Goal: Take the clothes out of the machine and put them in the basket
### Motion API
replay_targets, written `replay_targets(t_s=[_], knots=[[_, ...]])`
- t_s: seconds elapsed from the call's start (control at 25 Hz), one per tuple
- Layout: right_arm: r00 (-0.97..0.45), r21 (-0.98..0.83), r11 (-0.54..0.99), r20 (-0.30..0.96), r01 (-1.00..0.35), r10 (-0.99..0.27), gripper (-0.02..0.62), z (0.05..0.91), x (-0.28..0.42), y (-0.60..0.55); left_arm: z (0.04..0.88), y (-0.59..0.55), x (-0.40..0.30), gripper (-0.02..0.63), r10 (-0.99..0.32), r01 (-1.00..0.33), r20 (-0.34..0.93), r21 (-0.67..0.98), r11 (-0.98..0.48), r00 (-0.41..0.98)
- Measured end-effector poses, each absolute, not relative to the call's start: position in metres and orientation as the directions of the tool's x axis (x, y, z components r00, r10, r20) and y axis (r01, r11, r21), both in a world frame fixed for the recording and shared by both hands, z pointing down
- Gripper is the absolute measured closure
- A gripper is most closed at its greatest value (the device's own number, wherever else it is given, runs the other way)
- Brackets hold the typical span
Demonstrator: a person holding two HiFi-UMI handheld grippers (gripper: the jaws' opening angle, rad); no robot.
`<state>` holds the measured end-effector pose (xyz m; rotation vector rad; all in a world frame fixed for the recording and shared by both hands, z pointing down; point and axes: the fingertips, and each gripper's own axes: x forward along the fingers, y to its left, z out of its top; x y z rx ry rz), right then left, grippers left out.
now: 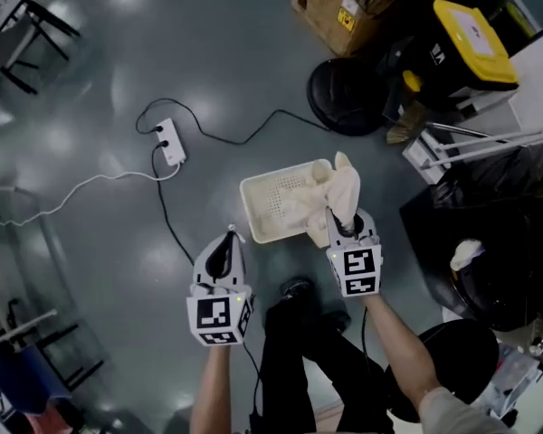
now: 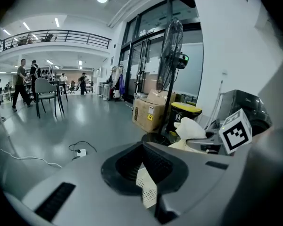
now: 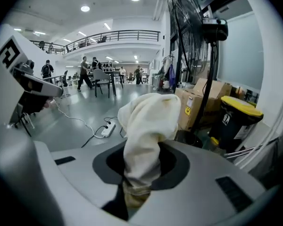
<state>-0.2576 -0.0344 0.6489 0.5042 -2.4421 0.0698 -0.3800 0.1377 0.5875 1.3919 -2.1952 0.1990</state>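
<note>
1. Hanging over the right rim of the basket (image 1: 253, 208) on the floor, a cream cloth (image 1: 346, 188) is clamped in the right hand-held gripper (image 1: 342, 226). More cream fabric lies inside the basket just beneath it.
2. Letting go here risks the bulk sliding down outside the basket's right rim, since much of the cloth sits above that edge rather than over the middle.
3. The left hand-held gripper (image 1: 229, 236), jaws drawn together and empty, hovers just left of the basket's near corner. A nudge there could shove the light basket aside.
4. A black cable (image 1: 167, 220) trails left of the basket and looks a likely snag.
</note>
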Motion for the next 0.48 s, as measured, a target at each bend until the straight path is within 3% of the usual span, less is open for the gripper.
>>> replay_targets(t_s=[0.48], knots=[[-0.671,0.051,0.942,0.689,-0.332,-0.274,0.497,0.911,-0.271,-0.049,0.767,0.120,-0.369,0.589,-0.776,-0.875,0.539,0.137,0.465,-0.328]])
